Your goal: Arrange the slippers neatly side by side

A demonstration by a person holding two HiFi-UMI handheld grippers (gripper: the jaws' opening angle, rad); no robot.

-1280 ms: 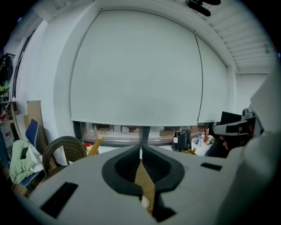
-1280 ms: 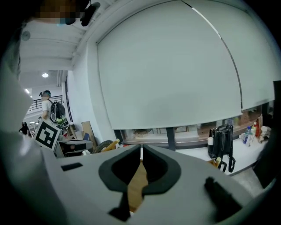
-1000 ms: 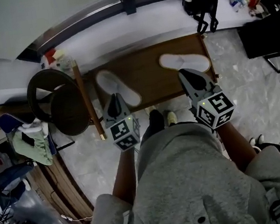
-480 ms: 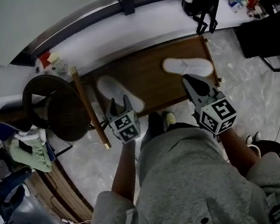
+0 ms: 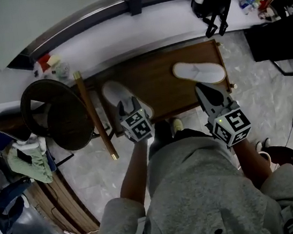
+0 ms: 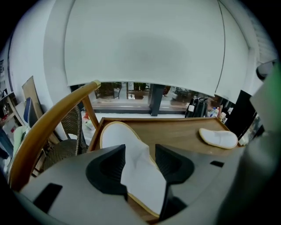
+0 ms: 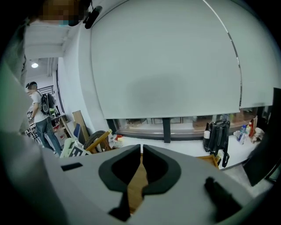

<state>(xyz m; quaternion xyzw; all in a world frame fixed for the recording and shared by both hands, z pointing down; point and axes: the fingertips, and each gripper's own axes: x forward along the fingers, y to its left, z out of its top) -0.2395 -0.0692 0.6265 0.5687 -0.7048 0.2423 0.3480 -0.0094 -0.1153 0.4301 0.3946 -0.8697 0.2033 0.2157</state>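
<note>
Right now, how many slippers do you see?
2. One slipper at the table's left end, between the left gripper's opening jaws; the other slipper at its far right.

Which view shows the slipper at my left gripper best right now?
The left gripper view: the white slipper lies large and central on the wooden table, between the left gripper's opening jaws. The head view shows it small, its near end hidden under that gripper. The right gripper view misses it.

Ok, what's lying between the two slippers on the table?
Nothing: between the left slipper and the right slipper there is only bare table, clearest in the head view; the left gripper view agrees.
</note>
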